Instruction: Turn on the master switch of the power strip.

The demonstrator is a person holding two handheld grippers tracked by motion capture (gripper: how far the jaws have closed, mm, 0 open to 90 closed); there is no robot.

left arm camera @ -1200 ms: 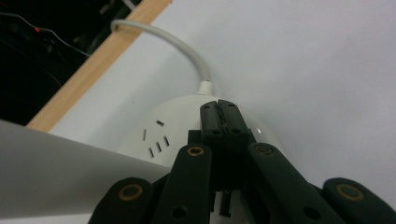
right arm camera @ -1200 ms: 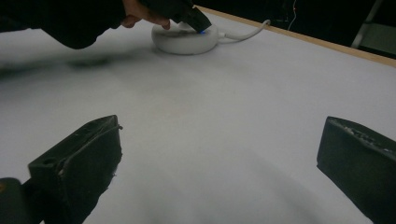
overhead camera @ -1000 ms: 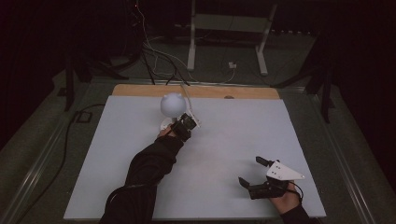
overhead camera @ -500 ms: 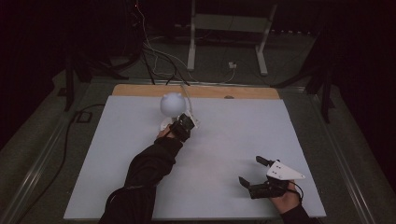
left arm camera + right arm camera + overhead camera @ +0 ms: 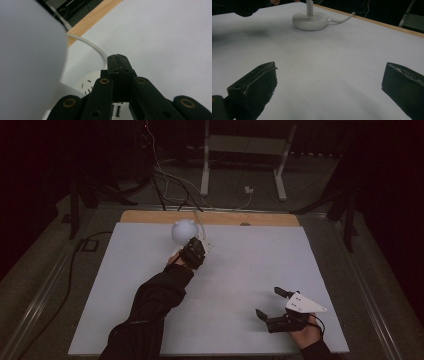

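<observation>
Nearest us, at about five o'clock on the table point(image 5: 235, 330), our right gripper point(image 5: 270, 304) rested with its black jaws spread wide and nothing between them; in the right gripper view the two blunt, matte pads point(image 5: 404, 85) stood far apart over bare tabletop. That surface was a smooth, pale grey sheet, flat and unmarked, with a strip of bare wood point(image 5: 260, 219) along its far edge at twelve o'clock.

Farther off, toward eleven o'clock, our left arm in a dark sleeve point(image 5: 155, 295) reached out to the white lamp point(image 5: 185, 231). It had a round, low, puck-shaped base point(image 5: 310, 20) of smooth plastic, a thin stem point(image 5: 309, 7) rising from it, and a matte, ball-shaped head on top. Its long axis ran upright, base down and globe up, and a white cable point(image 5: 342, 18) trailed from the base toward the wooden edge. Our left gripper point(image 5: 117, 58) was just beside the globe, jaws pressed fully together, their ridged tips meeting. We could not tell whether anything was pinched between them.
</observation>
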